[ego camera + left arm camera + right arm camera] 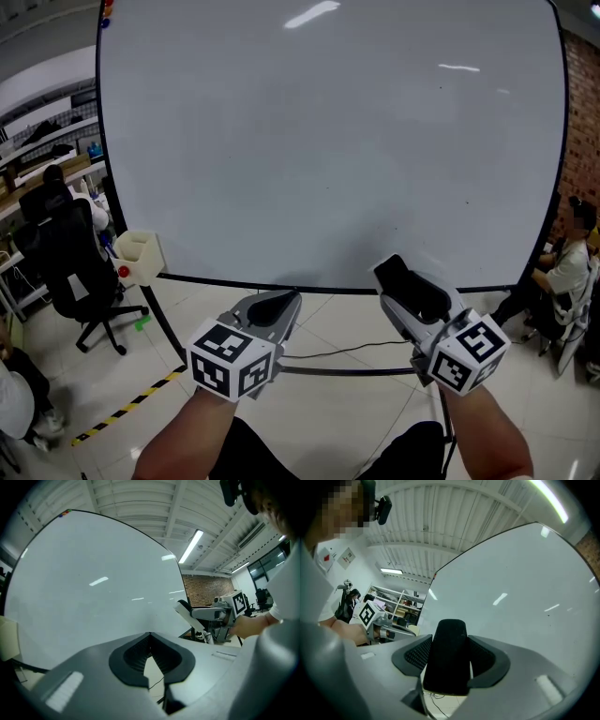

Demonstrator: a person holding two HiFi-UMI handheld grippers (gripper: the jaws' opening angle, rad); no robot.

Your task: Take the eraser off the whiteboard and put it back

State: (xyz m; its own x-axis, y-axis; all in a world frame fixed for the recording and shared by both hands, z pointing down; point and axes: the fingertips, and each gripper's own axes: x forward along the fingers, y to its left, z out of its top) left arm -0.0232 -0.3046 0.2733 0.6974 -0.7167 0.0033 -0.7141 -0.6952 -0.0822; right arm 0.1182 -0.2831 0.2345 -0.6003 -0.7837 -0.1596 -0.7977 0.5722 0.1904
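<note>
The right tongs (449, 656) clamp the eraser (447, 644) by its sides, end-out toward the whiteboard (328, 141) (handy for sticking it back), while the left tongs (150, 637) idle, closed and empty.

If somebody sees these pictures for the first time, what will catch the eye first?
The large whiteboard fills nearly the whole head view. Near its lower edge, the right tool grips a black eraser between its jaws. The left tool beside it is shut and empty.
</note>
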